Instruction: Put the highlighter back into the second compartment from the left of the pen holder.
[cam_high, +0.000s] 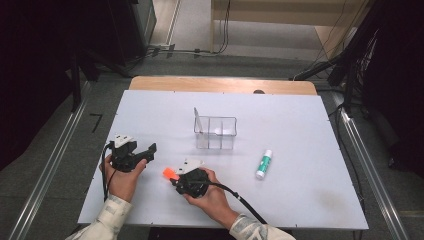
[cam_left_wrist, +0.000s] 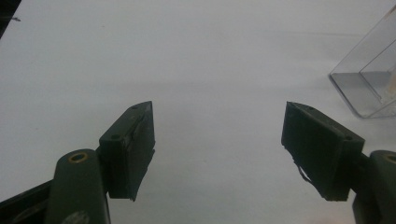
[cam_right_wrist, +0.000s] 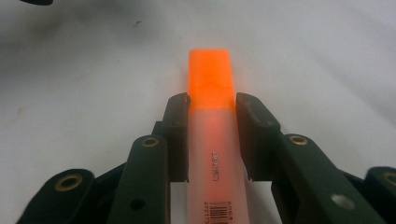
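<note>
Right gripper view: a highlighter is clamped between the jaws of the right gripper, its orange cap projecting beyond them over the table. The left gripper is held wide open, nothing between its jaws, near the clear box.

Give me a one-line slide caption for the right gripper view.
Right gripper clamps an orange highlighter lengthwise between its jaws, cap pointing ahead over the white table.
</note>
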